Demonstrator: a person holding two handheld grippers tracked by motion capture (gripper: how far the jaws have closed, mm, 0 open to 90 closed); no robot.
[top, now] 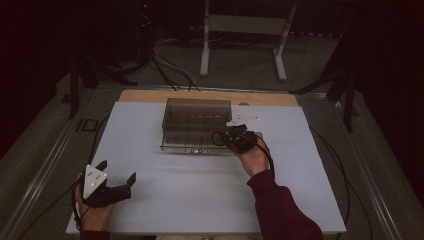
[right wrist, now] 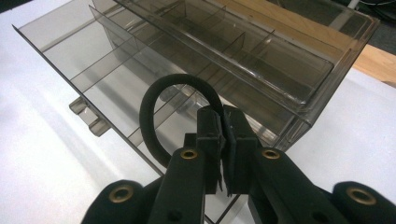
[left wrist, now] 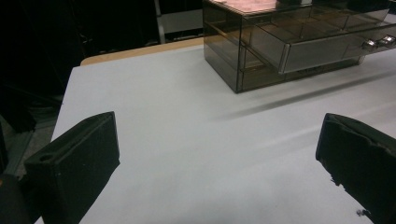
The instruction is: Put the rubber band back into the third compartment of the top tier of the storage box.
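In the high view the left gripper (top: 119, 172) sits at the lower left of the frame, its jaws spread wide with nothing between them; the hand beneath it is cut off by the bottom edge. In the left gripper view the two matte black jaws rise at the lower corners, both clipped by the frame, over the bare pale table (left wrist: 196, 140).

At centre stands the drawer box (top: 196, 122), smoked clear plastic, rectangular, with one drawer (right wrist: 107, 79) pulled out toward the person. Thin dividers split the drawer into compartments; its contents are hard to make out in the dim light.

Right of centre, the right gripper (top: 231, 136) is pressed together on a black band (right wrist: 156, 116), a thin rubbery loop curving up and left from the pinch, above the open drawer. The loop's lower part is hidden behind the jaws. A dark red sleeve (top: 282, 210) runs off the bottom edge.
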